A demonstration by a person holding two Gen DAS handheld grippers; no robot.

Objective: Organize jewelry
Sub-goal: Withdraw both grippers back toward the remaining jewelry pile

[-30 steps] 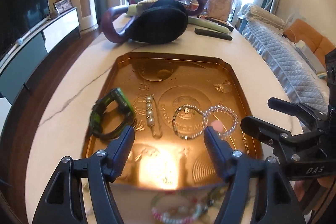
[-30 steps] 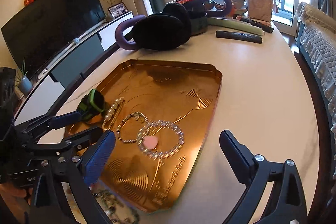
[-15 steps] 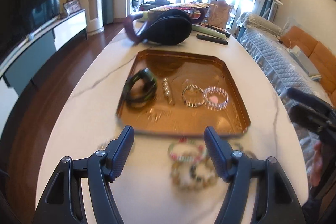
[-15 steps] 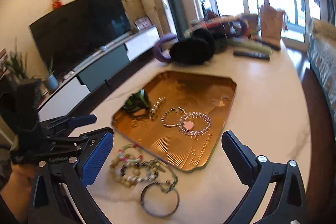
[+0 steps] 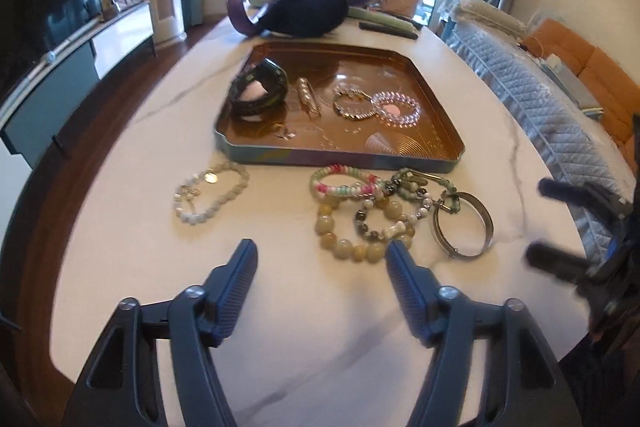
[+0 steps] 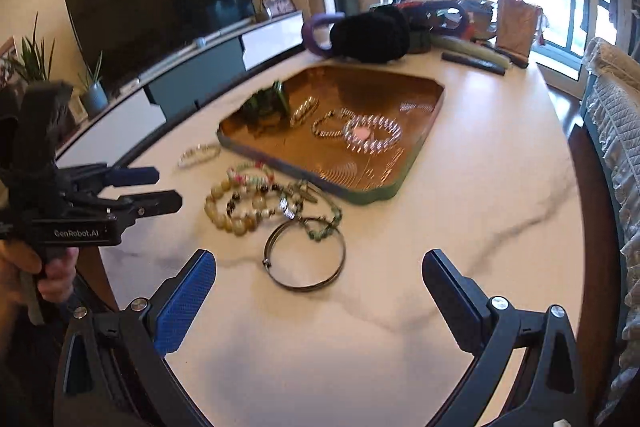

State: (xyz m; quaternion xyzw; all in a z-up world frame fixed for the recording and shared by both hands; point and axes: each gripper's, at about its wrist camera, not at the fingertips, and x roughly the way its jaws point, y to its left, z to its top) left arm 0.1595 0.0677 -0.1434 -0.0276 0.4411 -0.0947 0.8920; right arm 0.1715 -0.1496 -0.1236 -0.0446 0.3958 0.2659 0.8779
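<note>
Bracelets lie on the table before the tray, which holds more.

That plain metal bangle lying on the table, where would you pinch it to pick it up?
Probably the metal bangle's near rim, coming from above: it lies flat, so one finger goes inside the hoop, one outside. Its far edge touches the green bead strand.

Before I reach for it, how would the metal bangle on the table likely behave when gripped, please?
The metal bangle looks like a thin rigid hoop, so probably stiff. Its smooth band may slip. Green beads lie across its far rim and might drag along.
</note>
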